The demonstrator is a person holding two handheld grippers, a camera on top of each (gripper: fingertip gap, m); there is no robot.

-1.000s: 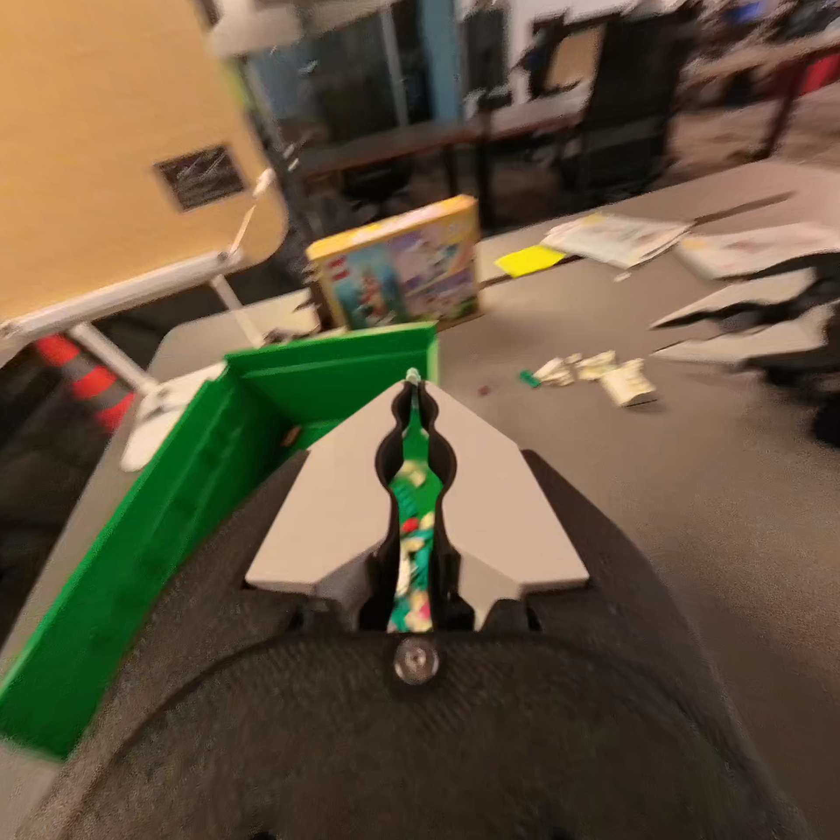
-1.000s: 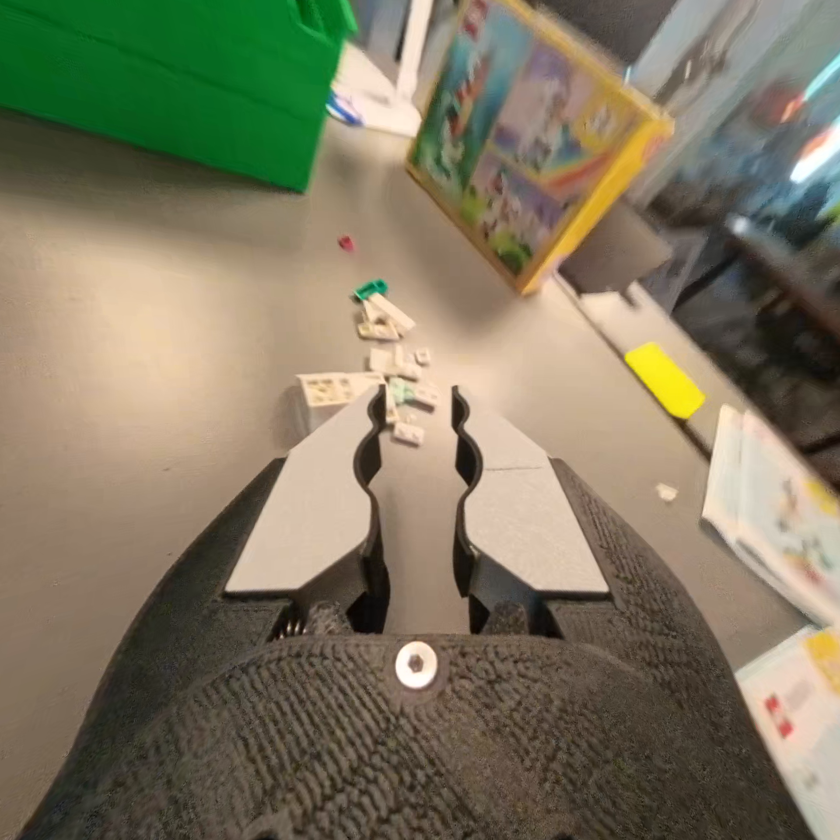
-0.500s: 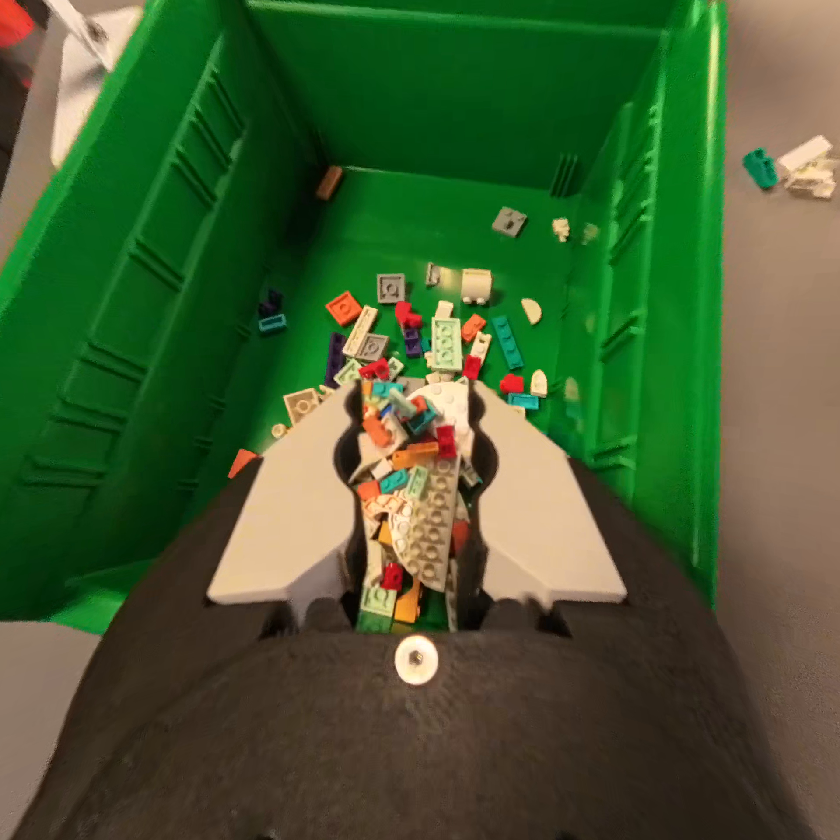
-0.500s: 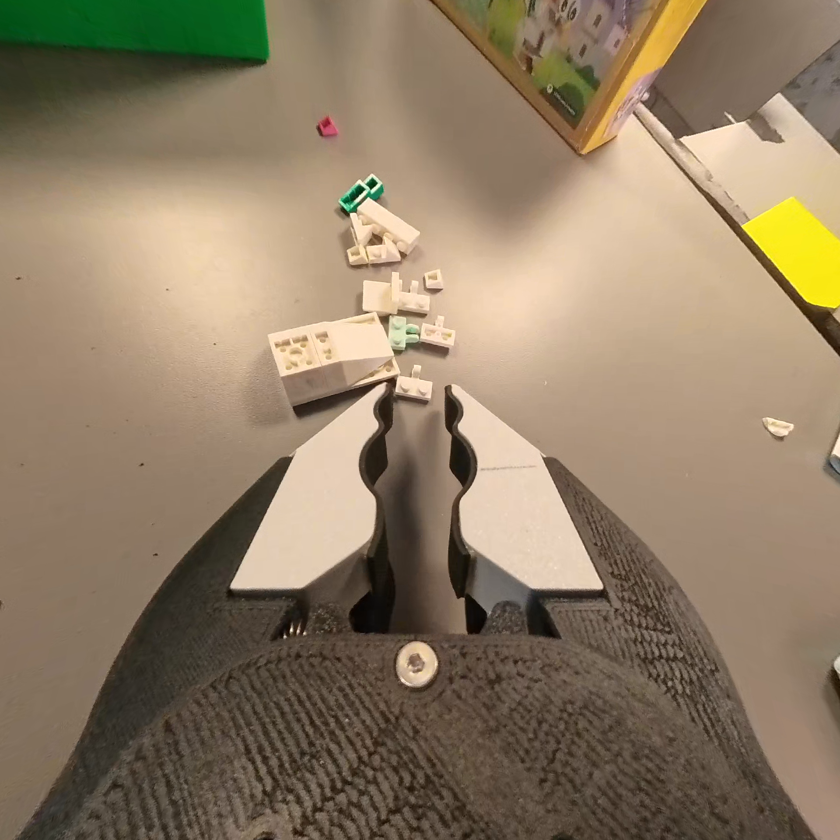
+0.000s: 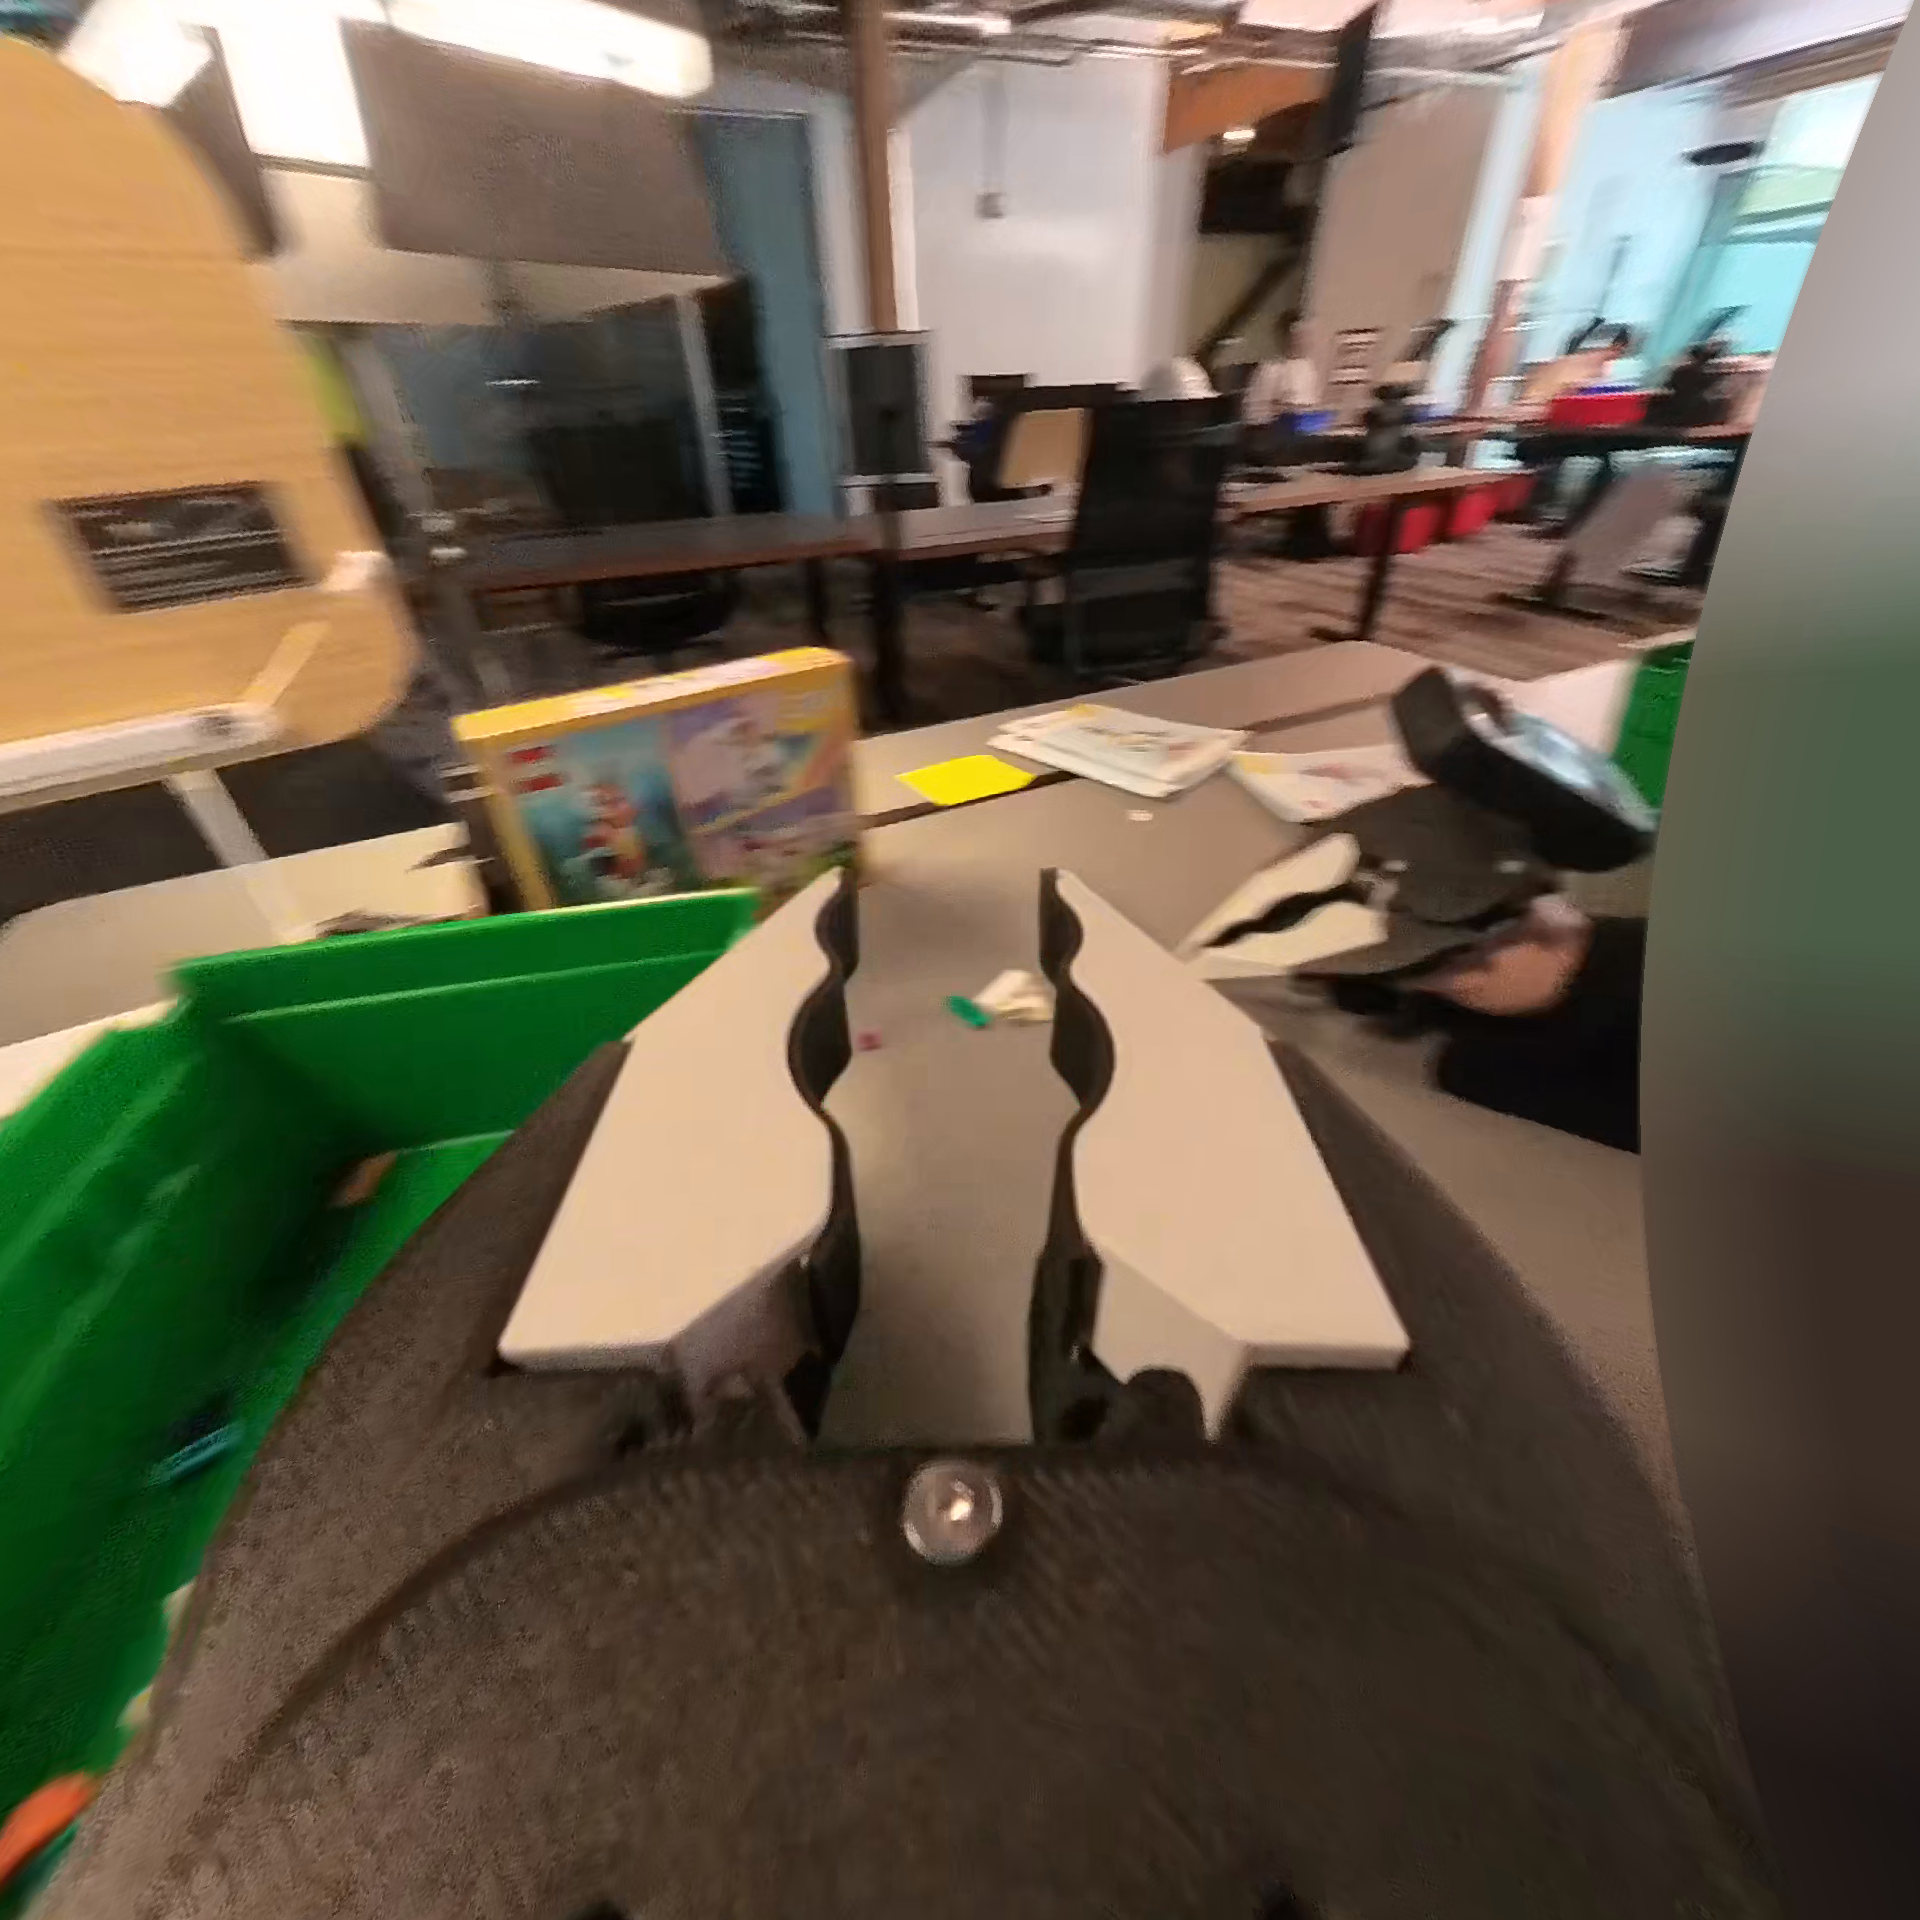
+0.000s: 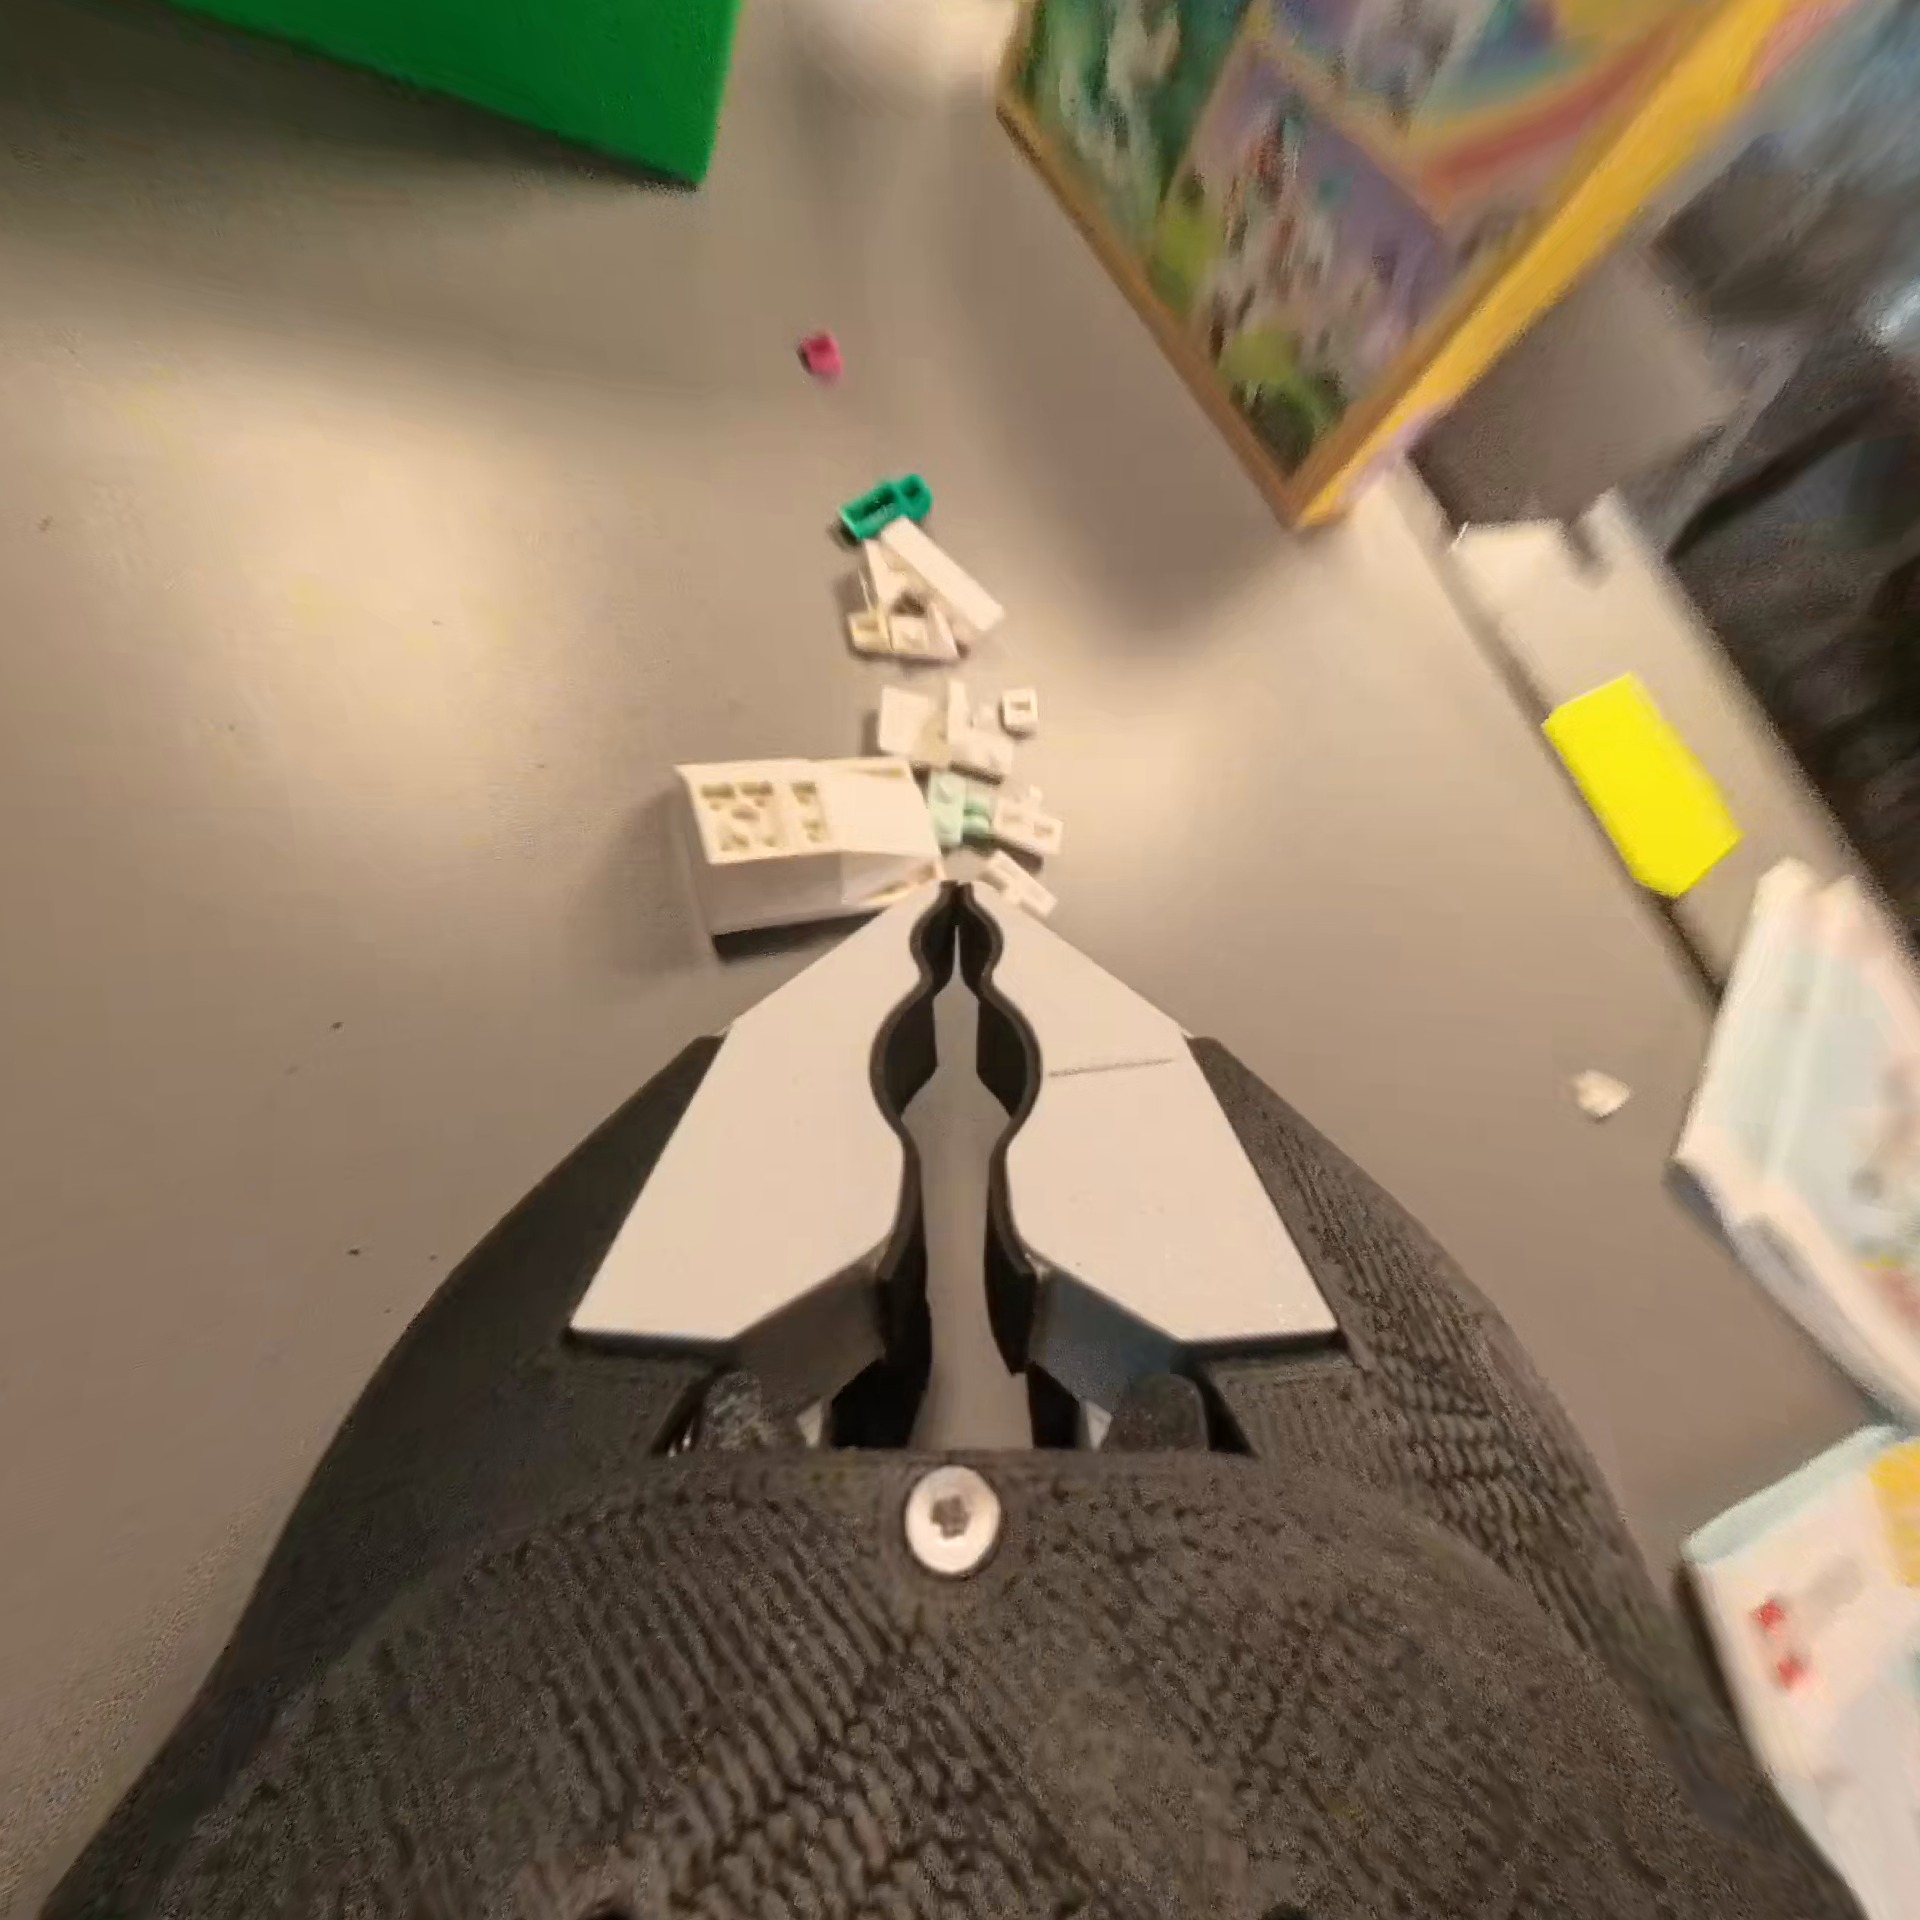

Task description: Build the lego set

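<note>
grey table in a blurry open office. left gripper gapes empty beside the green bin; right gripper pinched closed, any grasped brick hidden.

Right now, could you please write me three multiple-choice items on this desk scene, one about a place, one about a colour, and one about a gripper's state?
1. Where does the green plastic bin lie from the left gripper?
A. Left
B. Right
C. Beneath it

2. What colour is the lone tiny brick on the grey table, beyond the pale brick pile?
A. Blue
B. Pink
C. Orange

3. How do the right gripper's jaws stand?
A. Wide open
B. Clamped on the yellow picture box
C. Shut at the tips

Answers: 1 A, the bin fills the left wrist view's left side. 2 B, it shows pink. 3 C, the tips meet.
</note>
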